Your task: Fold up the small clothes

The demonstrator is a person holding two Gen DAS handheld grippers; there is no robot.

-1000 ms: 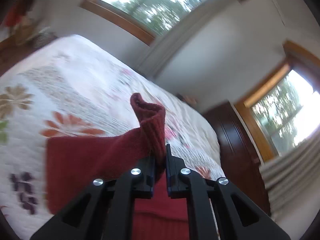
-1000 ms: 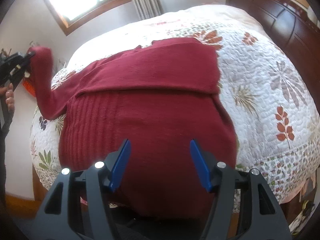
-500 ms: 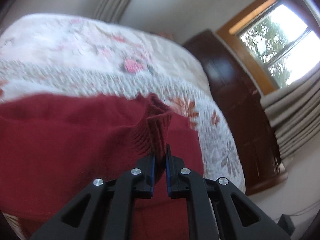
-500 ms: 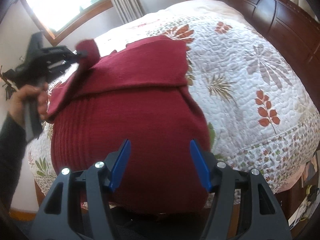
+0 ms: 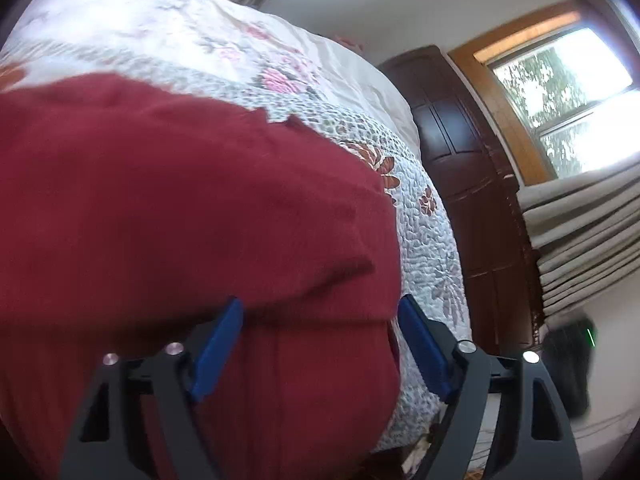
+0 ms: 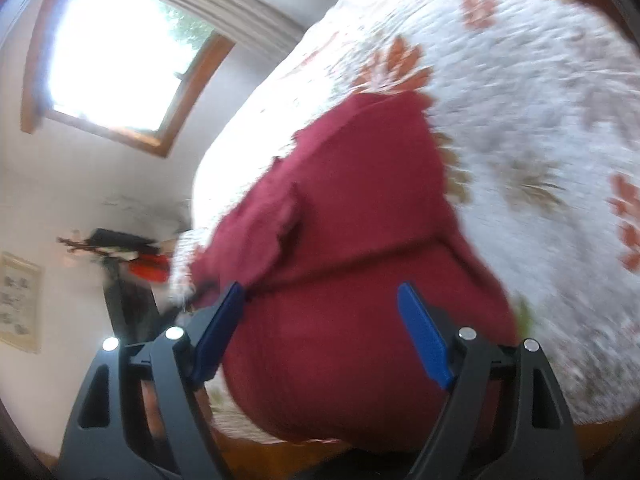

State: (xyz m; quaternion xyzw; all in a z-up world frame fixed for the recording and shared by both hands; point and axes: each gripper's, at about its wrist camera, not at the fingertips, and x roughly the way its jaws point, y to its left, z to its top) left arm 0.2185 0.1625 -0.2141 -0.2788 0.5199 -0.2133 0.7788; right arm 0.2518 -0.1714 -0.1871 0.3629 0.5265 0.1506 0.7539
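Left wrist view: the left gripper (image 5: 320, 340), jaws spread and empty, hovers over the red sweater (image 5: 180, 220) on the floral quilt (image 5: 424, 240); the right gripper (image 6: 320, 332), likewise spread, faces the sweater's hem end.

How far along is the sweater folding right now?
Done: both sleeves of the red sweater lie folded across its body on the floral quilt. In hand: nothing; left gripper and right gripper are open. Left: folding the body up.
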